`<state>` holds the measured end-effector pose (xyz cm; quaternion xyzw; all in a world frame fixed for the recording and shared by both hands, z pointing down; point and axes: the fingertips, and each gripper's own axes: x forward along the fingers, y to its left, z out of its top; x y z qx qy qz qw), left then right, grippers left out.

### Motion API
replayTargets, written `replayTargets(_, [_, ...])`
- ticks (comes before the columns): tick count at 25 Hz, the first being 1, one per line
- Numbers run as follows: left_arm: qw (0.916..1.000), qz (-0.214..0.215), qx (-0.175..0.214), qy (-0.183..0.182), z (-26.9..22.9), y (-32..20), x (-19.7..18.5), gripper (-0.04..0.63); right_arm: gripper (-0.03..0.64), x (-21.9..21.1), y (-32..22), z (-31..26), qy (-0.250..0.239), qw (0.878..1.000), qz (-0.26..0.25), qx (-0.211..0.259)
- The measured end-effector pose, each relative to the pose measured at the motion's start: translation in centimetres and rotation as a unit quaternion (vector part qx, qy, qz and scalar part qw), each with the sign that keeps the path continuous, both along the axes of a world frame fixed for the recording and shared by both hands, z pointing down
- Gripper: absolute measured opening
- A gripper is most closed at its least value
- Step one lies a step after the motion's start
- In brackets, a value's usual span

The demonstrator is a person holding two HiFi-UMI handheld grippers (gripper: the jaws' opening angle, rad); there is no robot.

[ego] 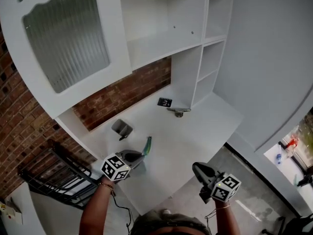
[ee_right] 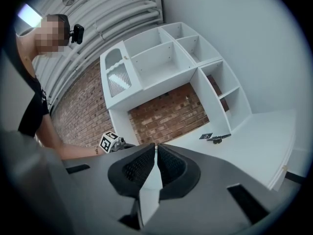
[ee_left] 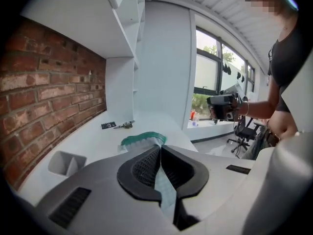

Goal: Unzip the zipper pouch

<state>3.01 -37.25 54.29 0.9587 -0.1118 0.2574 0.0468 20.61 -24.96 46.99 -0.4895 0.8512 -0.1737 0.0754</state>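
Note:
The zipper pouch (ego: 147, 145) is pale and see-through with a green zipper edge (ee_left: 142, 139). It stands up just off the white desk (ego: 195, 131), near the front left corner. My left gripper (ego: 142, 157) is shut on the pouch's near edge, and pale mesh fabric shows in the slit between its jaws (ee_left: 160, 147). My right gripper (ego: 195, 167) hangs off the desk's front edge, over the floor. Its jaws are shut with nothing in them (ee_right: 156, 146), and it points level toward the brick wall.
A small grey holder (ego: 122, 128) sits behind the pouch near the brick wall. A black marker card (ego: 165, 102) and a small metal piece (ego: 179, 112) lie further back by the shelf unit (ego: 205, 67). A black wire rack (ego: 54, 175) stands left of the desk.

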Motion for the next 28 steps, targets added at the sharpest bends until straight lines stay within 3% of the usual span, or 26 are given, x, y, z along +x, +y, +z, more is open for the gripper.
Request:
replayTargets(4, [0.9994, 0.01, 0.028, -0.019, -0.1, -4.3, 0.7, 0.009, 0.009, 0.3, -0.3, 0.6, -0.005, 1.0, 0.003, -0.01])
replayTargets(10, [0.9986, 0.032, 0.041, -0.009, 1.0, -7.8, 3.1, 0.009, 0.009, 0.4, -0.1, 1.9, 0.002, 1.0, 0.0, -0.029])
replayTargets(18, [0.9959, 0.07, -0.054, 0.019, 4.8, -2.7, 6.0, 0.009, 0.009, 1.2, -0.2, 2.4, 0.002, 0.999, 0.01, -0.039])
replayTargets(28, [0.9928, 0.032, -0.116, 0.002, 9.9, 0.9, 3.7, 0.011, 0.009, 1.1, 0.4, 3.0, -0.005, 0.999, 0.004, -0.05])
